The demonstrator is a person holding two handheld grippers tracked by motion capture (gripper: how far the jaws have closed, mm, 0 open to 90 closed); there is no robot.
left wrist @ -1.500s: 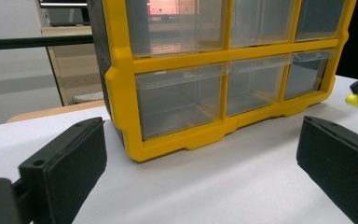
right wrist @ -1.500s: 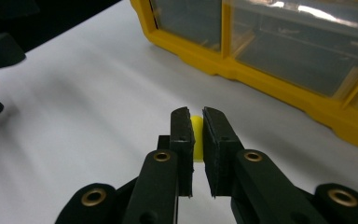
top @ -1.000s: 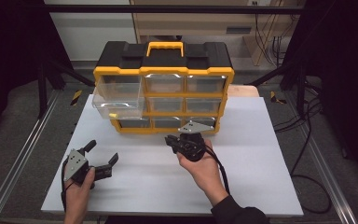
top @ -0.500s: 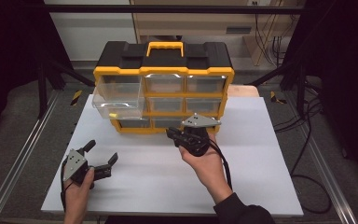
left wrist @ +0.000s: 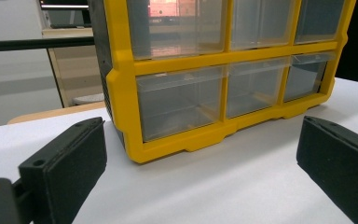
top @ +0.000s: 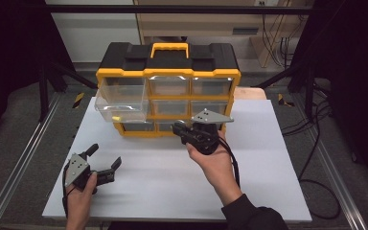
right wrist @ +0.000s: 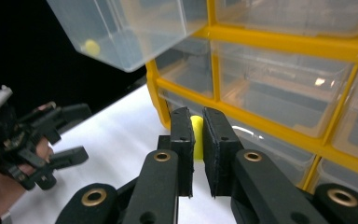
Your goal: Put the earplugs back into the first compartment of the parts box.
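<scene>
- Yellow piece [right wrist: 196,135] is sitting pinched between the pads of the right tongs [right wrist: 197,140], held up in front of the yellow drawer organizer [top: 168,91].
- Left tongs [top: 100,160] are resting on the white tabletop [top: 172,182], jaws spread wide and holding nothing.
- Upper left clear drawer [top: 122,98] is standing pulled out, a small yellow bit [right wrist: 91,46] lying inside.

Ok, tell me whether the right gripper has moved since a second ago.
Yes. The right gripper has risen: in the high view it now overlaps the bottom drawer row of the yellow organizer, where earlier it lay below that row.
</scene>
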